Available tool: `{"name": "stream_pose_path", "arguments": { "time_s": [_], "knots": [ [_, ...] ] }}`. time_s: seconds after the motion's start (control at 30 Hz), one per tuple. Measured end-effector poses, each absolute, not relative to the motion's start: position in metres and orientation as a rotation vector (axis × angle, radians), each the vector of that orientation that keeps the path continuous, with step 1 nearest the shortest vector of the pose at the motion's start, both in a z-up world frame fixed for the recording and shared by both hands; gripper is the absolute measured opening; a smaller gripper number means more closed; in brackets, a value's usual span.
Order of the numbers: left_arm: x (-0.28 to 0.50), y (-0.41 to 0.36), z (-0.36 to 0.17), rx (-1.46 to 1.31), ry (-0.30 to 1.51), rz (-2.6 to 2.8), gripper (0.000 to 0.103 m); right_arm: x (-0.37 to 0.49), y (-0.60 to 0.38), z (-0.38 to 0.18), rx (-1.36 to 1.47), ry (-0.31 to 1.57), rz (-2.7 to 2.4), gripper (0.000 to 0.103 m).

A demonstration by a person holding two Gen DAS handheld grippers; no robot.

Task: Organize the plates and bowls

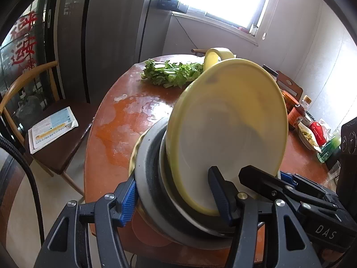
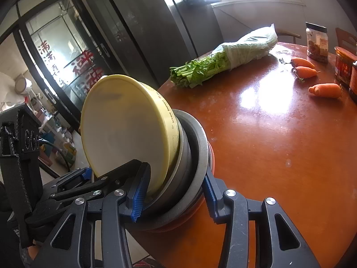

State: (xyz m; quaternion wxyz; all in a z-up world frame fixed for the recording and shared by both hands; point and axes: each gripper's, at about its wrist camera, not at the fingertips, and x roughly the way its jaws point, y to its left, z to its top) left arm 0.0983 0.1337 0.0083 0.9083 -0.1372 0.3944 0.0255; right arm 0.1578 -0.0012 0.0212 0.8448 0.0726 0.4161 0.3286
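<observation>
Both the left gripper [image 1: 178, 201] and right gripper [image 2: 176, 196] have their jaws clamped across the tilted stack of grey plates [image 2: 196, 156] topped by the round yellow bowl [image 2: 125, 129], mid-carry over the round brown desk [image 2: 279, 134]; next, I judge, comes lowering it level.

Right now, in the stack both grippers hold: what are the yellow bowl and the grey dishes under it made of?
Yellow bowl: probably melamine or plastic, with an opaque satin surface, soft highlights and small printed cartoon marks on its outer wall. Grey dishes: matte grey, thick rims, no bright glare; glazed ceramic or melamine, can't tell which. Table: glossy lacquered wood, strong window reflections.
</observation>
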Motion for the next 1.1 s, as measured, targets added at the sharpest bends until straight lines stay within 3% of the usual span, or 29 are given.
{"name": "stream_pose_path", "arguments": {
  "time_s": [0.73, 1.1],
  "knots": [
    [0.1005, 0.1340, 0.0077, -0.260, 0.803, 0.057, 0.060, 0.1600, 0.0007, 0.0210, 0.134, 0.858, 0.704, 0.052],
    [0.1020, 0.1326, 0.0163, -0.228, 0.785, 0.082, 0.060, 0.1591, -0.0033, 0.0278, 0.128, 0.823, 0.687, 0.065]
  ]
}}
